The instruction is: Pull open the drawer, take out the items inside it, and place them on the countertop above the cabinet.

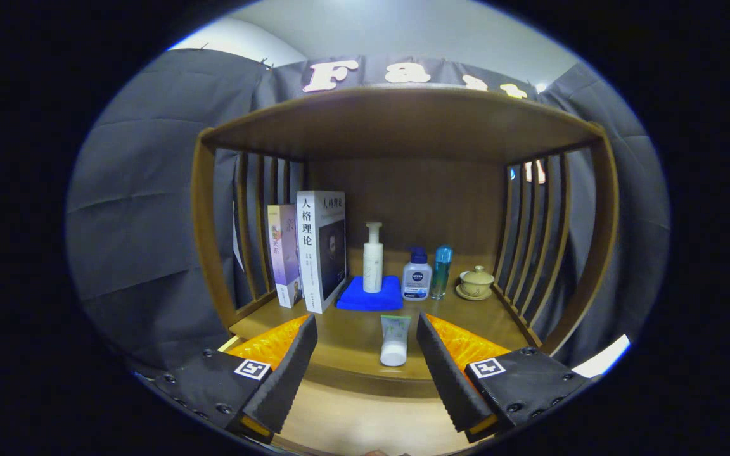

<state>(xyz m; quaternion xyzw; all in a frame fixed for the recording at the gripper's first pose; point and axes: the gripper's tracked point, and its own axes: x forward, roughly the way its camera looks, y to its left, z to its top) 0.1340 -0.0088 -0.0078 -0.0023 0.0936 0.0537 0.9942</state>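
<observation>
Lying capped-end forward, pale tube (395,341) between parted gripper (366,354) fingers.

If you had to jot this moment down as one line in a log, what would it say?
gripper: open, holding nothing | tube: lying on countertop, between the fingers | beyond: books, pump bottle on blue cloth
</observation>
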